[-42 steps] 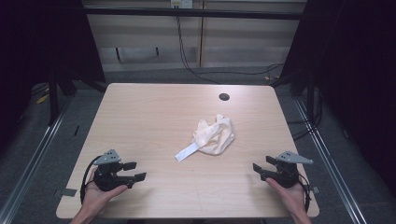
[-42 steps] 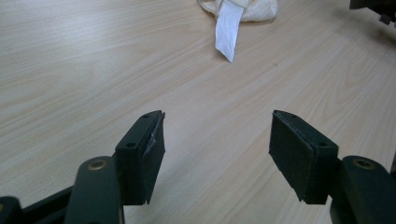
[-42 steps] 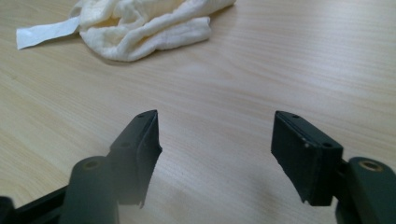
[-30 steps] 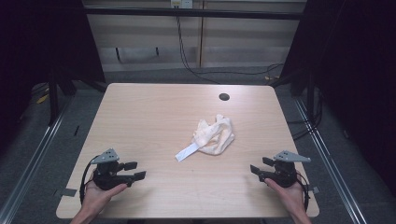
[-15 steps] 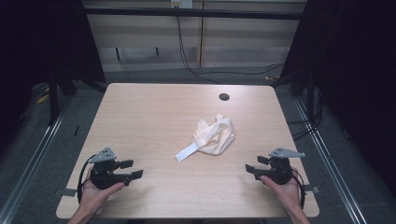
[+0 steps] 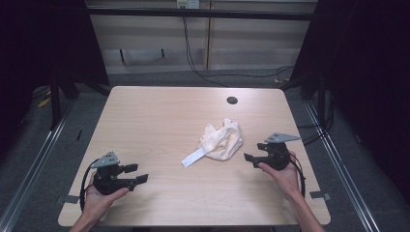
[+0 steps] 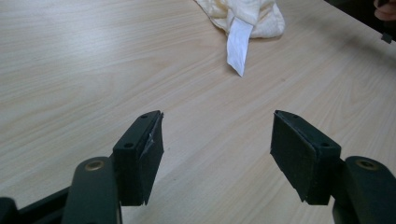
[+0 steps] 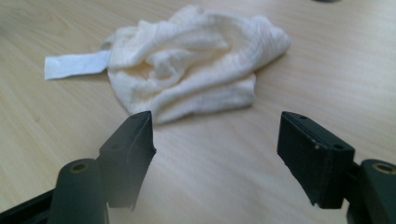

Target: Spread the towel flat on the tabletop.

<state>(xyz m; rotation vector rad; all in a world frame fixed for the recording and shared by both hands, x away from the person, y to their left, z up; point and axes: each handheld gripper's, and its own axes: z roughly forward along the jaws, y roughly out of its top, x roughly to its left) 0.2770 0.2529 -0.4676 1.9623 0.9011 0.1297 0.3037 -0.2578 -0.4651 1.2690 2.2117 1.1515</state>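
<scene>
Crumpled cream-white cloth point(image 6: 221, 140) with a flat white strap point(image 6: 193, 157) trailing toward the near left, lying right of centre on the pale wood-grain bench point(image 6: 159, 121). Right tongs point(image 6: 250, 158), held in a hand point(image 6: 285, 176) just right of the cloth, point at it with jaws wide apart and nothing between them; the cloth lies close ahead of them in the right gripper view point(image 8: 196, 70). Left tongs point(image 6: 137, 173), held near the bench's front left corner, are also spread apart and empty, well away from the cloth. Small dark round hole point(image 6: 232, 100) at the bench's far edge.
</scene>
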